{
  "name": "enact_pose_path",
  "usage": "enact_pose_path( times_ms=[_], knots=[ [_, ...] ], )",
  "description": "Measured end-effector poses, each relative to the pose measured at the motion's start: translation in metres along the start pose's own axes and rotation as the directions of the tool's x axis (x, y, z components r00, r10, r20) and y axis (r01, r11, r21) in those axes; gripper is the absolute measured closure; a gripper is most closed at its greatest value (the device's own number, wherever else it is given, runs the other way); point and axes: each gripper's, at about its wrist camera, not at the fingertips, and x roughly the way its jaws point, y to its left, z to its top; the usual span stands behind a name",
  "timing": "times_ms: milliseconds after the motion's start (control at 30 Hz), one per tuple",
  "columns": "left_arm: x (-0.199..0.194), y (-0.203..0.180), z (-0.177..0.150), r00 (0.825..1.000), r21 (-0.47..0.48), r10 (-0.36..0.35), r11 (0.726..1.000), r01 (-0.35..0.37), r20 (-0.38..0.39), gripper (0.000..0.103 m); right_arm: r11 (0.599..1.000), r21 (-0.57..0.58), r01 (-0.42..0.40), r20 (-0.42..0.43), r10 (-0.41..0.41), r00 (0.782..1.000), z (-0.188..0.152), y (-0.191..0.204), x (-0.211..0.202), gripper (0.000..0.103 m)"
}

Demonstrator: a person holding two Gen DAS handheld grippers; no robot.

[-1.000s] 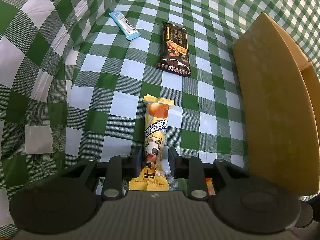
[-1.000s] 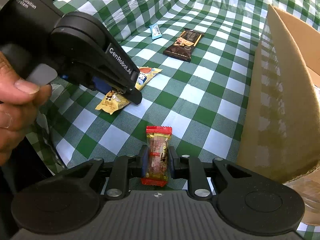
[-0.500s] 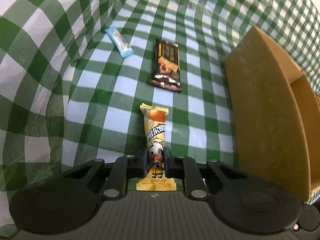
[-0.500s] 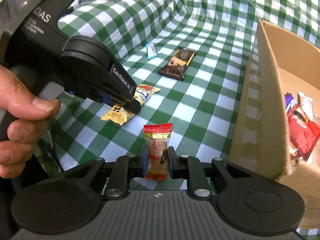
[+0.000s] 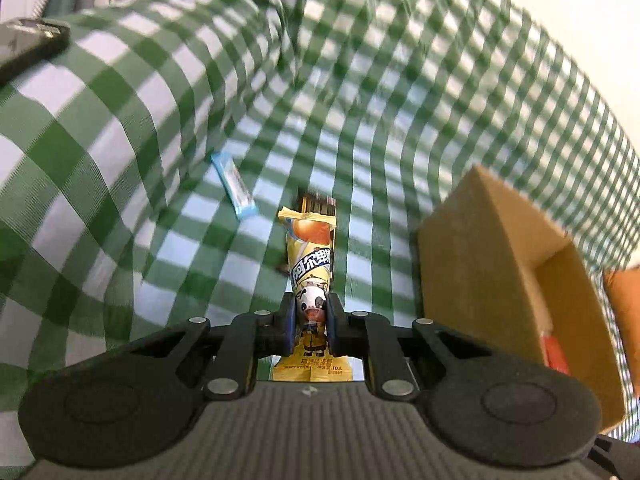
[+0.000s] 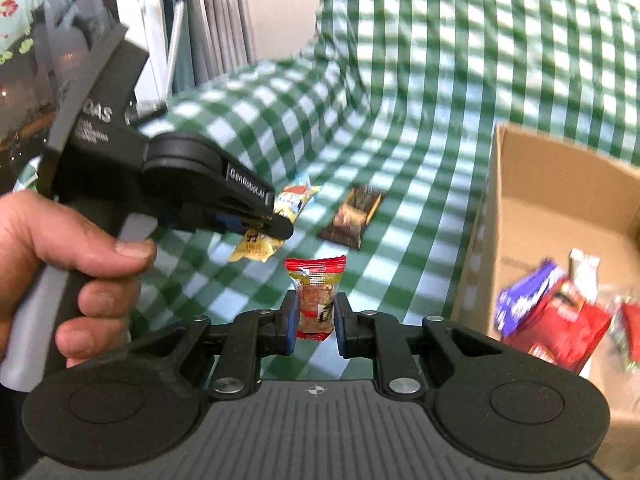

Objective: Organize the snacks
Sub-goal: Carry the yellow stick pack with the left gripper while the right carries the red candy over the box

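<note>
My left gripper (image 5: 311, 320) is shut on a long yellow snack packet (image 5: 310, 256) with a cartoon cow, lifted off the green-checked cloth (image 5: 140, 128). From the right wrist view the same left gripper (image 6: 276, 224) shows held by a hand (image 6: 60, 256), the yellow packet (image 6: 280, 216) hanging in it. My right gripper (image 6: 314, 322) is shut on a small clear snack with red ends (image 6: 316, 296), also raised. A dark chocolate bar (image 6: 352, 216) lies on the cloth beyond, mostly hidden behind the yellow packet in the left wrist view. A light blue bar (image 5: 234, 184) lies to the left.
An open cardboard box (image 6: 540, 216) stands at the right, with several snack packets (image 6: 560, 320) inside; its outer wall (image 5: 480, 264) fills the right of the left wrist view. A dark flat object (image 5: 28, 44) rests at the far left on the cloth.
Both grippers have risen and tilted up with their snacks; the yellow packet left the cloth after the left jaws shut on it. More of the box's inside shows now.
</note>
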Motion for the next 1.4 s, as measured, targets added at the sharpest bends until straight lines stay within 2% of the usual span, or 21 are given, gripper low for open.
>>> enact_pose_path(
  times_ms=[267, 400, 633, 767, 867, 1067, 1400],
  knots=[
    [-0.018, -0.008, 0.008, 0.992, -0.013, -0.023, 1.0, 0.024, 0.121, 0.087, 1.0, 0.015, 0.022, 0.153, -0.024, 0.988, 0.013, -0.011, -0.026, 0.083],
    [-0.024, -0.022, 0.011, 0.987, -0.007, -0.042, 0.999, 0.043, 0.153, 0.087, 0.997, 0.045, 0.056, 0.207, -0.064, 0.976, 0.016, -0.019, -0.033, 0.083],
    [-0.036, -0.048, 0.016, 0.975, 0.012, -0.102, 0.995, 0.102, 0.195, 0.087, 0.977, 0.141, 0.16, 0.297, -0.196, 0.935, 0.021, -0.039, -0.048, 0.083],
    [-0.041, -0.065, 0.016, 0.964, 0.033, -0.155, 0.988, 0.152, 0.216, 0.087, 0.958, 0.198, 0.206, 0.308, -0.26, 0.915, 0.025, -0.052, -0.047, 0.083],
    [-0.043, -0.08, 0.013, 0.956, 0.082, -0.184, 0.982, 0.169, 0.23, 0.087, 0.941, 0.242, 0.238, 0.304, -0.307, 0.902, 0.025, -0.062, -0.047, 0.083],
    [-0.04, -0.11, 0.01, 0.934, 0.143, -0.268, 0.96, 0.24, 0.235, 0.088, 0.901, 0.315, 0.297, 0.295, -0.39, 0.872, 0.021, -0.083, -0.054, 0.083],
    [-0.025, -0.157, -0.005, 0.906, 0.262, -0.375, 0.911, 0.319, 0.197, 0.088, 0.796, 0.444, 0.412, 0.264, -0.556, 0.788, 0.012, -0.119, -0.069, 0.083]
  ],
)
